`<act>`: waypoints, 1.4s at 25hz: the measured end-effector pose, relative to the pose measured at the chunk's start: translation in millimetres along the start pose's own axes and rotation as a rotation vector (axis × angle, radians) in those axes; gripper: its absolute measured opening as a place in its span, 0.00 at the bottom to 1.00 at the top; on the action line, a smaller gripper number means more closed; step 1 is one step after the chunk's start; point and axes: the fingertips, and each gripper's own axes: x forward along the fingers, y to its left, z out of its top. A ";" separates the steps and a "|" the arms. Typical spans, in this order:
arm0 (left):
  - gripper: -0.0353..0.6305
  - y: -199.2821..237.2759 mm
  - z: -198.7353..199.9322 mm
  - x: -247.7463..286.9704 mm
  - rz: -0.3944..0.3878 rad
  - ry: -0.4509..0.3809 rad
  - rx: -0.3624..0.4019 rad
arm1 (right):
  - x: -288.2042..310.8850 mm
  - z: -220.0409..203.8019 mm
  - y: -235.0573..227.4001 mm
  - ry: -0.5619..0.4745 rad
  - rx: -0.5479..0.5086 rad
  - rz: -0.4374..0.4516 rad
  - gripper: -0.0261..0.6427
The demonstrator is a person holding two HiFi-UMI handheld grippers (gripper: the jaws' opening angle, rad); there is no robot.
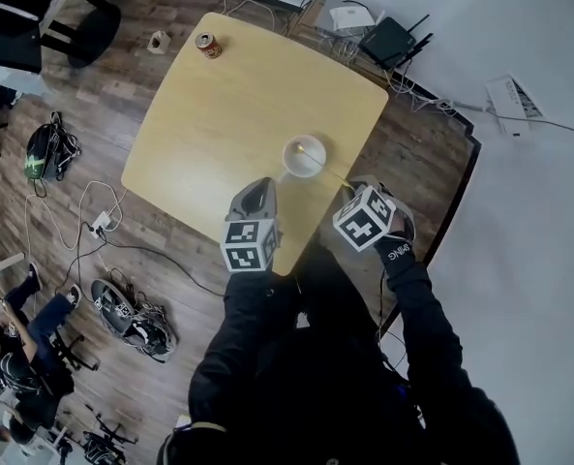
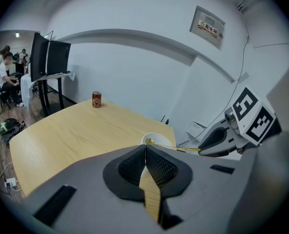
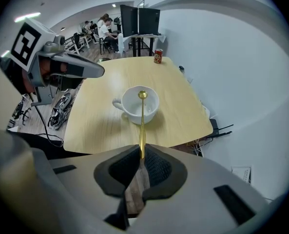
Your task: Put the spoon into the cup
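Your right gripper point(image 3: 141, 155) has its jaws almost together, pinched on the very end of the slim gold metal spoon point(image 3: 142, 121). The spoon reaches out from the pads, and its bowl sits over the mouth of the white ceramic cup with a side handle point(image 3: 129, 112). You cannot tell from any view whether the bowl touches the inside of the cup.

Your left gripper point(image 2: 145, 152) has its jaws together with nothing between them. It hangs just near-left of the cup and does not touch it.

The cup stands on the pale wooden table with rounded corners point(image 1: 228, 105), close to the table's near-right edge. A red drink can point(image 1: 208, 45) stands well apart at the far corner.

Hazards from this position:

1. Spoon pivot. The grip is on the tip of a thin, smooth handle. A quick wrist turn is likely to make the spoon swing in the pads and miss the cup.
2. Cup displacement. Nothing steadies the cup. Sideways pressure from the spoon on the rim may slide or tip it towards the nearby table edge.
3. Spoon tip-out. The handle is long and the cup looks shallow. If you release with the bowl high, the spoon may bounce or lever over the rim onto the table or floor.
4. Gripper collision. The left gripper is near the cup's handle side, so a careless move may knock it.
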 end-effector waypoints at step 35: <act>0.10 18.5 4.8 -28.7 0.032 -0.030 -0.024 | -15.4 66.1 6.1 -0.304 0.205 0.094 0.25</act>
